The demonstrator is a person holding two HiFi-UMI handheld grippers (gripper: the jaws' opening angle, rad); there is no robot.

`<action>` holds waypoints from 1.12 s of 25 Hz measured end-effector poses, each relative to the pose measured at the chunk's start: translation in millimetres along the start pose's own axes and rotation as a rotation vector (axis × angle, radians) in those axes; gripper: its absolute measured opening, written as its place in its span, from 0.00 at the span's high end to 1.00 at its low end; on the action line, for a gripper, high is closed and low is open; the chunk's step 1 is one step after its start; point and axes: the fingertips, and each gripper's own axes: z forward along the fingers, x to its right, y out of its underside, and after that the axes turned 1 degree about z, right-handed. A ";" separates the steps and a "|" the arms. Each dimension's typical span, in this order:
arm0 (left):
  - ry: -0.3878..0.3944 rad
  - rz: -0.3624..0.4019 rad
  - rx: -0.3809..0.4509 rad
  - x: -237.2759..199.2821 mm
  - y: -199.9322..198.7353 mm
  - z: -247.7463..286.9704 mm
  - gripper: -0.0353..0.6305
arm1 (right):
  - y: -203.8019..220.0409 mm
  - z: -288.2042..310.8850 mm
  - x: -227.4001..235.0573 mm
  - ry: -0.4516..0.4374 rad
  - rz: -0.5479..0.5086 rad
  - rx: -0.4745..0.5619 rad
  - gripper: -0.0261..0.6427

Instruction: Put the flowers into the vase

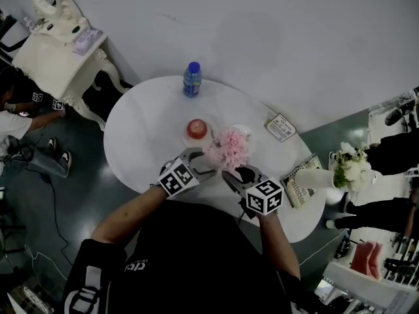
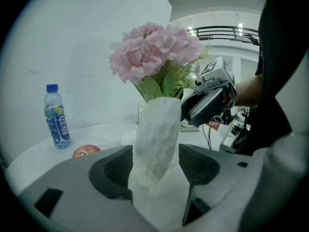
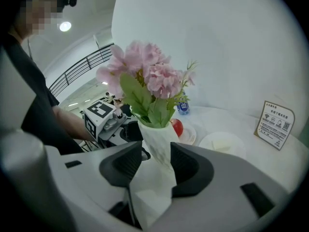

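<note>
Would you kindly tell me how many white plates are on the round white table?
2. One small white plate sits under the red apple; the other white plate lies beside it, toward the printed sign card. More may be hidden behind the pink flowers.

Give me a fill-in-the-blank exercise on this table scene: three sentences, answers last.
1. The flowers are ____ in colour.
2. The bottle standing on the round table has a ____ cap.
3. The left gripper and the right gripper each have their jaws shut on the white ____.
Missing words: pink; blue; vase.
</note>
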 end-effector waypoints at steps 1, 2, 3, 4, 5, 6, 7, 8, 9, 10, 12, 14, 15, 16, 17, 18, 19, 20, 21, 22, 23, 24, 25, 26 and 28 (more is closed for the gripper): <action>-0.002 -0.006 0.005 0.1 -0.7 -1.6 0.50 | 0.2 -1.1 0.4 0.003 0.002 0.002 0.69; -0.005 -0.011 0.009 -0.3 -1.3 -3.5 0.50 | 0.1 -2.1 0.8 0.006 0.006 0.005 0.69; -0.007 -0.017 0.013 -0.8 -1.9 -5.5 0.50 | -0.1 -3.1 1.1 0.009 0.011 0.008 0.69; -0.009 -0.022 0.017 -1.3 -2.5 -7.8 0.50 | -0.5 -4.0 1.1 0.012 0.017 0.011 0.69; -0.010 -0.026 0.022 -1.7 -3.1 -10.3 0.50 | -1.1 -4.9 0.7 0.015 0.022 0.013 0.69; -0.010 -0.029 0.027 -2.0 -3.7 -12.8 0.50 | -1.8 -5.8 0.2 0.020 0.027 0.016 0.69; -0.010 -0.031 0.033 -2.4 -4.5 -15.5 0.50 | -2.9 -6.7 -0.4 0.026 0.030 0.020 0.69; -0.013 -0.031 0.040 -3.2 -5.7 -18.4 0.50 | -4.3 -7.6 -0.9 0.033 0.032 0.025 0.69; -0.018 -0.031 0.049 -4.5 -7.1 -21.6 0.52 | -6.1 -8.5 -1.4 0.042 0.034 0.032 0.69; -0.023 -0.030 0.059 -6.1 -8.7 -24.9 0.54 | -7.8 -9.3 -1.9 0.051 0.036 0.040 0.69; -0.029 -0.034 0.080 -8.8 -11.7 -31.3 0.57 | -10.7 -10.7 -2.9 0.071 0.040 0.056 0.69; -0.021 -0.040 0.099 -9.5 -14.0 -37.9 0.59 | -12.6 -12.2 -5.4 0.091 0.044 0.068 0.69; -0.015 -0.042 0.107 -9.0 -14.8 -41.1 0.59 | -13.1 -13.4 -7.0 0.101 0.047 0.072 0.69; -0.009 -0.043 0.114 -8.3 -15.6 -44.1 0.61 | -13.4 -15.0 -8.5 0.111 0.051 0.077 0.69; -0.003 -0.044 0.122 -7.7 -16.6 -47.1 0.62 | -13.8 -17.0 -9.8 0.123 0.055 0.083 0.69; 0.003 -0.047 0.130 -7.0 -17.8 -50.2 0.63 | -14.7 -19.4 -11.0 0.136 0.057 0.089 0.69; 0.009 -0.050 0.139 -6.5 -19.3 -53.7 0.65 | -16.2 -21.9 -12.3 0.150 0.056 0.098 0.69; 0.014 -0.052 0.147 -6.1 -21.3 -57.8 0.67 | -18.6 -24.8 -13.8 0.164 0.054 0.109 0.69; 0.018 -0.052 0.154 -5.9 -23.6 -61.9 0.69 | -21.8 -28.1 -15.3 0.179 0.050 0.121 0.69; 0.021 -0.049 0.161 -5.8 -26.4 -65.8 0.71 | -25.5 -32.1 -16.6 0.192 0.046 0.136 0.69; 0.022 -0.044 0.167 -5.8 -29.7 -69.1 0.72 | -29.6 -36.7 -17.7 0.204 0.044 0.154 0.69; 0.023 -0.039 0.174 -5.6 -33.1 -72.0 0.74 | -33.5 -41.7 -18.7 0.214 0.043 0.174 0.69; 0.022 -0.034 0.180 -5.1 -36.5 -74.8 0.76 | -36.8 -46.8 -19.6 0.221 0.044 0.198 0.69; 0.019 -0.031 0.186 -4.1 -40.4 -77.4 0.76 | -39.8 -52.1 -20.1 0.226 0.044 0.223 0.69; 0.006 -0.037 0.203 1.3 -53.3 -82.3 0.76 | -44.8 -65.9 -19.6 0.228 0.043 0.274 0.70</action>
